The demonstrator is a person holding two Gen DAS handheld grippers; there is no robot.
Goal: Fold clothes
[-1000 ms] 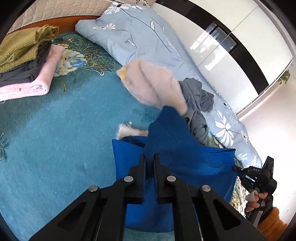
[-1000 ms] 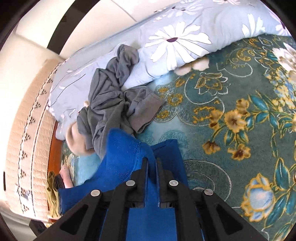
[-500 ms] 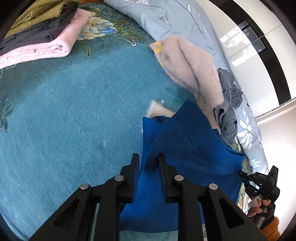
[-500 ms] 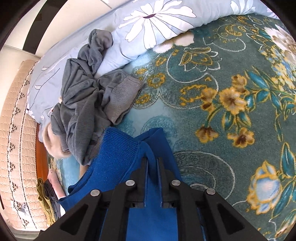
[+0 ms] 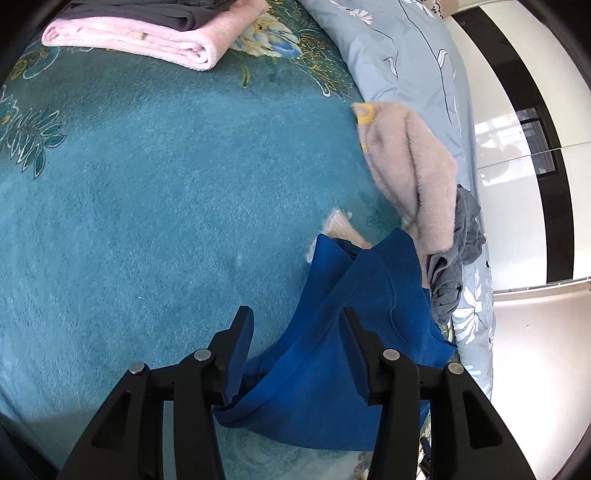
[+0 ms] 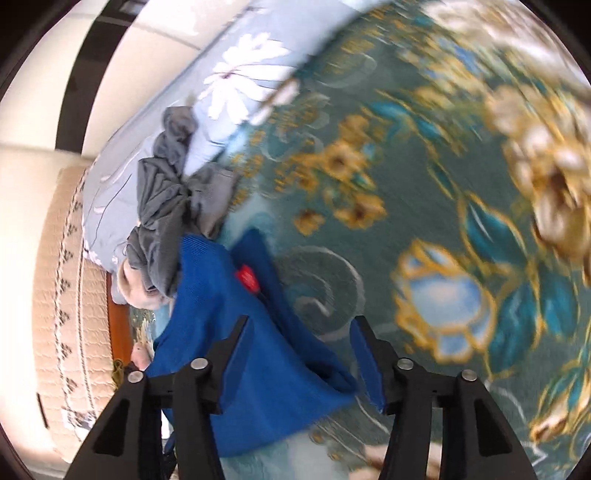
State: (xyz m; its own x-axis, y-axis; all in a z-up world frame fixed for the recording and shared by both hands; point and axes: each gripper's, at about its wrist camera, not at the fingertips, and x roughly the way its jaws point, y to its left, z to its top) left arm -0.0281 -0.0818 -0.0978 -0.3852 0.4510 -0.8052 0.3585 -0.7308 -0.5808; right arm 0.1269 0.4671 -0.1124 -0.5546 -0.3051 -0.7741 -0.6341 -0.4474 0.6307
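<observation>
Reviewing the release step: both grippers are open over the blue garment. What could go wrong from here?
1. The blue garment lies bunched, not flat; with the left gripper and right gripper both open, a fold made now would likely come out crooked.
2. Its far end lies against the beige fuzzy garment and the grey garment; a regrasp there might catch them too.
3. The right wrist view is blurred, so regrasp aim may be off.

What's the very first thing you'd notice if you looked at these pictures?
The bright blue sweater jumps out, lying crumpled on the teal flowery blanket between the open left gripper and, in its own view, the open right gripper. Behind it lies a fluffy beige garment, with a folded pink towel far back.
</observation>
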